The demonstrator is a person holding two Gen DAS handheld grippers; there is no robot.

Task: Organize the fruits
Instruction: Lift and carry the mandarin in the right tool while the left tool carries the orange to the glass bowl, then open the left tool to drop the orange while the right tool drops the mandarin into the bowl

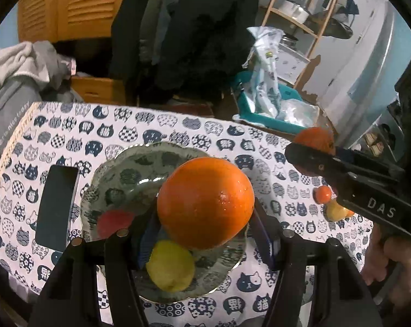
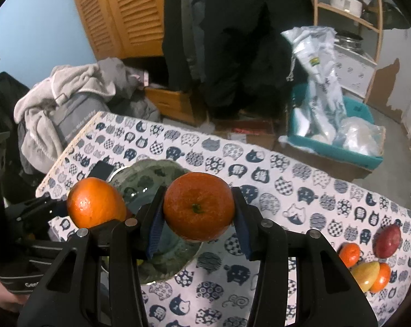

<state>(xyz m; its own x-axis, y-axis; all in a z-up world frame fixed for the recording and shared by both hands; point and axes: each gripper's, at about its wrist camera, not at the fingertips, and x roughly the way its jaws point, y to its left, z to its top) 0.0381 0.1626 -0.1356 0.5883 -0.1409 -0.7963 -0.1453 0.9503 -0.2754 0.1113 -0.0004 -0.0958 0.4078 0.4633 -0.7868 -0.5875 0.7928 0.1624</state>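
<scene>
Fingers of left gripper [image 1: 205,218] clamp a large orange [image 1: 205,203] above the green plate [image 1: 118,174]; fingers of right gripper [image 2: 198,218] clamp a mandarin [image 2: 198,205], stem toward the camera, over the plate's near edge. Both look like carries toward the plate, judging by the task. Already on the plate: a lemon [image 1: 170,265] and a red fruit [image 1: 114,222], partly masked by gripper frame. Loose fruits [image 2: 368,261] wait on the cat-print tabletop [image 2: 287,190], well apart from the plate. Dark flat slab [image 1: 55,207] beside the plate: probably a phone, can't confirm. Plate's underside contact hidden.
</scene>
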